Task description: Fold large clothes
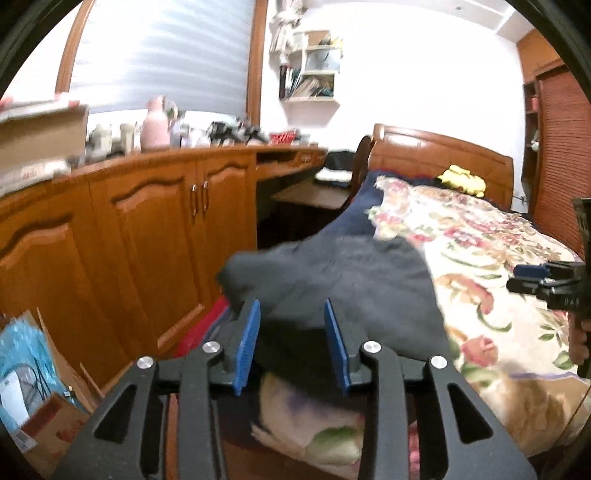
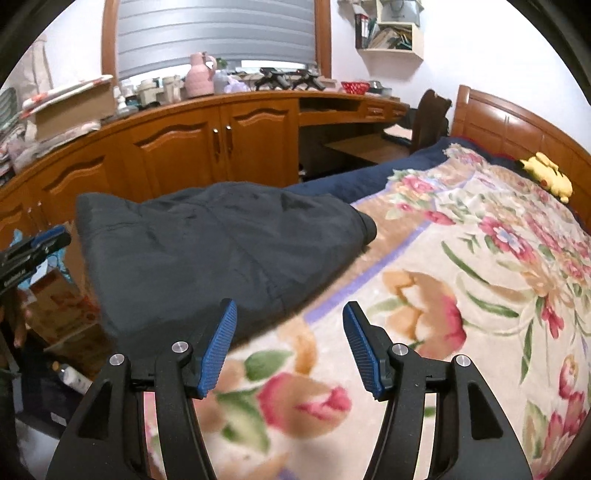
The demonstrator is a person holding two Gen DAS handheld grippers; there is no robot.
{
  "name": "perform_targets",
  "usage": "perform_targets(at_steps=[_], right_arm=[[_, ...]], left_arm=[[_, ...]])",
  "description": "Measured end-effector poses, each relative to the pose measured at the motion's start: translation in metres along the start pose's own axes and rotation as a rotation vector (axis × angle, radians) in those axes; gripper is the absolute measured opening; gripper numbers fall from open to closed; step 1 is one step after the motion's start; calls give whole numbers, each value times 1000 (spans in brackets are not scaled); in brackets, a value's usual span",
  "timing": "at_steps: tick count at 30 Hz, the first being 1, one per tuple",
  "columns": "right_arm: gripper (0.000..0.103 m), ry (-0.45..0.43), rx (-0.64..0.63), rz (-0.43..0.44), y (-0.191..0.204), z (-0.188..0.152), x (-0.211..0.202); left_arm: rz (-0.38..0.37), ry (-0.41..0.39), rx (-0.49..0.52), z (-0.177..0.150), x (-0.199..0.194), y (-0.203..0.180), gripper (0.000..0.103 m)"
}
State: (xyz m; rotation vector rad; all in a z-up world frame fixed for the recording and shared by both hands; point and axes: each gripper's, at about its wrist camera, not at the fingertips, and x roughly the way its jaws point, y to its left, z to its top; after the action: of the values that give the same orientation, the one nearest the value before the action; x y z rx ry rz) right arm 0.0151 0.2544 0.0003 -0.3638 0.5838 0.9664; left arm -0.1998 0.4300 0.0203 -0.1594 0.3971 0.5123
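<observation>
Nearest in the left wrist view, the left tongs [image 1: 291, 314] stand parted, their blue pads [image 1: 248, 343] on either side of the near edge of the dark grey garment [image 1: 354, 280]. The picture is blurred there, so whether a pad brushes the cloth is hard to say, but the pads do not seem to press on it. In the right wrist view the right tongs [image 2: 290, 321] are spread wide and released, with nothing between them; they hang over the floral blanket [image 2: 461, 258] just beside the garment's near corner.

The dark grey garment [image 2: 207, 251] lies folded into a thick bundle on the bed, at the side nearest the cabinets, partly on the floral blanket and partly overhanging its edge. Each pair of tongs shows at the margin of the other's picture: the right tongs [image 1: 532, 278] at the right border, the left tongs [image 2: 40, 243] at the left border.

Further off, a navy sheet [image 2: 332, 184] shows along the bed's side beyond the garment. A yellow plush toy [image 2: 546, 175] rests near the wooden headboard [image 2: 517, 125]. Across the gap stand the wooden cabinets [image 2: 207, 140], whose tabletop [image 2: 258, 96] carries a pink jug [image 2: 201, 75] and a red basket [image 2: 355, 87]. A wall shelf [image 2: 391, 33] of books hangs above.
</observation>
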Motion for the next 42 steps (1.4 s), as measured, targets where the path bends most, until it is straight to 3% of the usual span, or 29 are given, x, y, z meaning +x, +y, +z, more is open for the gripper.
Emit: perform_targets(at_steps=[7,15,23,27,30,35,42], right_arm=[[61,-46,-3,15,9,-5,-37],[61,-76,6,13,5,-21,-75],[61,-93,58,-28,-22,-49,-112],[61,-96,82,-54,-39,-68,-133],[61,-105,107,-75,-49,-81,-148],[61,-114,151,-123,-75,-107,-172],[74,-132,201,-192,-113,-140,-197]], left_arm=[[-52,46,64,20,25,-34,34],[21,228,77,-13,82,-27,35],[45,203,62,-19,71,-43,36],[30,141,57,-9,46,-63,45],[-29,102,49,-6,27,-86,54],[-108,58,71,-4,9,-135,55],[-246,30,85,-6,-6,-209,55]])
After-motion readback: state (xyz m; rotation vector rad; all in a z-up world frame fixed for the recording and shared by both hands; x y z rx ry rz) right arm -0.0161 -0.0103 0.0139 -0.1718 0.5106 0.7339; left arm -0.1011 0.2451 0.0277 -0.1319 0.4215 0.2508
